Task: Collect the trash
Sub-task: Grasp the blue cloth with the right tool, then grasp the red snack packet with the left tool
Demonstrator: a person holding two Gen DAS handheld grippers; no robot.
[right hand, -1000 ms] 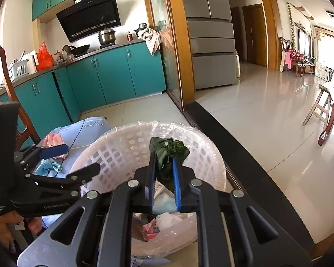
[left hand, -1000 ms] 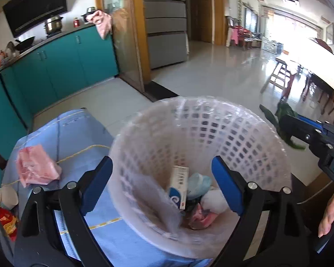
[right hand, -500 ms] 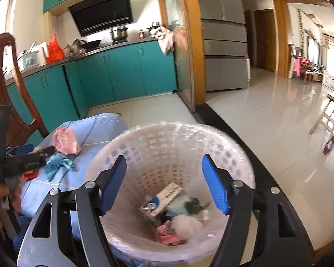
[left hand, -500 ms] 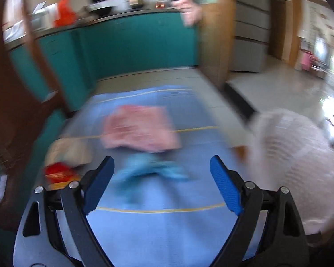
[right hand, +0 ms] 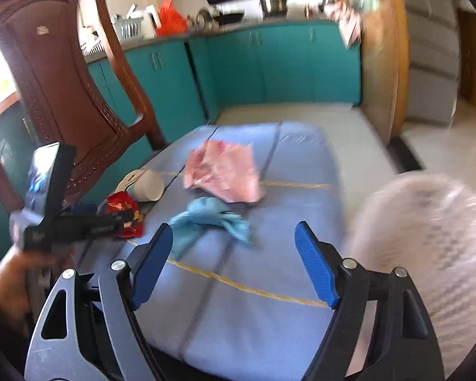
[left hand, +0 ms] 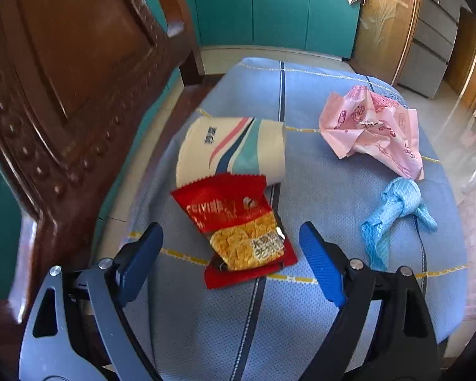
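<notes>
Trash is not yet all collected: four pieces lie on the blue quilted cloth (left hand: 301, 317) that covers the counter. From the left wrist view, the red snack wrapper (left hand: 238, 228) lies flat in the centre, and the crushed paper cup (left hand: 231, 149) lies on its side at 12 o'clock from it, with its lower edge under the top of the wrapper. The crumpled pink paper (left hand: 371, 130) is at 2 o'clock from the wrapper and well apart from it, and the knotted light blue net (left hand: 396, 209) is at 3 o'clock, just below the pink paper. The left tongs (left hand: 231, 263) hang over the wrapper with the jaws wide and released; the lower part of the wrapper sits between them, but the pads do not touch it. The right tongs (right hand: 233, 263) are opening and have nothing between them; in the blurred right wrist view the blue net lies beyond them at 11 o'clock. The white lattice trash basket (right hand: 428, 254) stands at the right edge of the counter, at 3 o'clock from the right tongs; its inside is not visible, so I cannot say how much is already in it. I judge that the wrapper is the next piece for the left tongs, and that the cup, pink paper and net remain after it.
</notes>
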